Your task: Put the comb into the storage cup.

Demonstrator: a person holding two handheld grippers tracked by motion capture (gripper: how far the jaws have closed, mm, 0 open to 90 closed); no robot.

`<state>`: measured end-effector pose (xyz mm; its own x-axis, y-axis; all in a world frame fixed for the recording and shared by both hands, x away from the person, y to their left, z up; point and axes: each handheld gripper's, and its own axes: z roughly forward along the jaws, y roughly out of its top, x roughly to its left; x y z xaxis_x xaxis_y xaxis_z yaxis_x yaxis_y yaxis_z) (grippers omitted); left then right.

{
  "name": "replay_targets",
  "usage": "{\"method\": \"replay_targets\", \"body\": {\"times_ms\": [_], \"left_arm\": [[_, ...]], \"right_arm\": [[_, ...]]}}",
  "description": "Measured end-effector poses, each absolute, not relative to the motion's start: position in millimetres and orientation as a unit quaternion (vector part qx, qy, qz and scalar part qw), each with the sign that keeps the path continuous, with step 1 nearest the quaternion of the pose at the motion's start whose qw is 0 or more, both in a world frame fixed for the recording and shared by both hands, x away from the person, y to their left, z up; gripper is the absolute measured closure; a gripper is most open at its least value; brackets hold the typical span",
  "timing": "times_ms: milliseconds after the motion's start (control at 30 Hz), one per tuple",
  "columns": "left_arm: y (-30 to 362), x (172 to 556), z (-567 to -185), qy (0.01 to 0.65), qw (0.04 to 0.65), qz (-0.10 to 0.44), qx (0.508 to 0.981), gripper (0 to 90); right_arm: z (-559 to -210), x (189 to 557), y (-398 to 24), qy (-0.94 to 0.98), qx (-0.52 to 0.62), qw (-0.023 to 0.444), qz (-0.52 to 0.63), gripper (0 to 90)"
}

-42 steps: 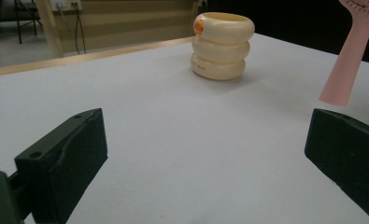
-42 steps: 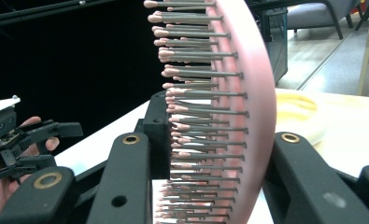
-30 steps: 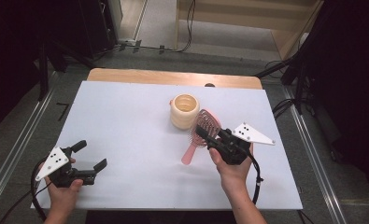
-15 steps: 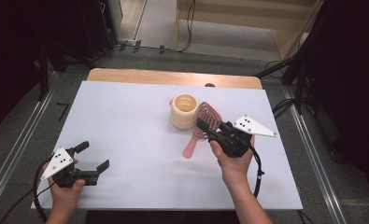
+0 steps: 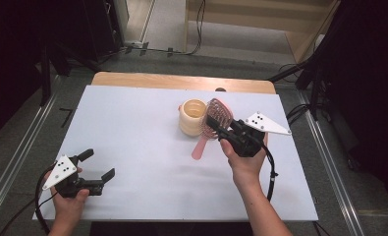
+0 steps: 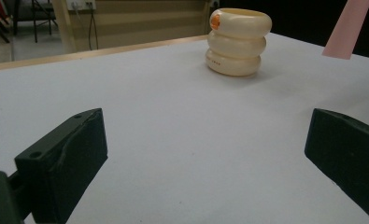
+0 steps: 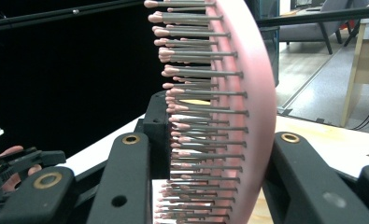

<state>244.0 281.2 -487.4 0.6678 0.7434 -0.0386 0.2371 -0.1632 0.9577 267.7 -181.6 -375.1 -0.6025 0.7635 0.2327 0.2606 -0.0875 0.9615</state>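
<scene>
A: The left tongs (image 5: pixel 98 166) sit at about eight o'clock on the tabletop (image 5: pixel 132 128), jaws spread wide with bare white surface between them. Moving across to about three o'clock, the right tongs (image 5: pixel 216 124) are pinching the head of the pink hairbrush (image 5: pixel 212 120).

B: What does the left gripper view add?

A: It looks low across the tabletop (image 6: pixel 173 140). The cream ringed cup (image 6: pixel 238 42) stands upright at about one o'clock beyond the two spread jaws, with an orange mark near its rim. The brush's pink handle tip (image 6: pixel 348 28) hangs in at the upper right, clear of the surface. The high view cannot settle that gap; there the handle (image 5: pixel 201 146) just slopes toward six o'clock.

B: And the right gripper view?

A: Bristles up close: the hairbrush (image 7: pixel 247 93) stands on edge between the two jaws, its pins pointing to nine o'clock and its pink back to three o'clock.

B: How are the hands set?

A: From the high view, the left hand (image 5: pixel 69 201) grips its tool low at the near edge, the tongs pointing toward three o'clock. The right hand (image 5: pixel 245 164) comes up from six o'clock, the tongs aimed toward eleven o'clock, holding the brush head just beside the cup (image 5: pixel 191 117), at its three o'clock side.
</scene>
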Motion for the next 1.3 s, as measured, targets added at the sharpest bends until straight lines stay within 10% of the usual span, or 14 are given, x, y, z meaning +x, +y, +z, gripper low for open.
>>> {"method": "replay_targets", "body": {"times_ms": [1300], "left_arm": [[281.5, 243.3, -487.3, 0.334, 0.553, 0.230, 0.728, 0.0]], "right_arm": [[-348.7, 310.0, -182.5, 0.628, 0.411, 0.225, 0.622, 61.9]]}}
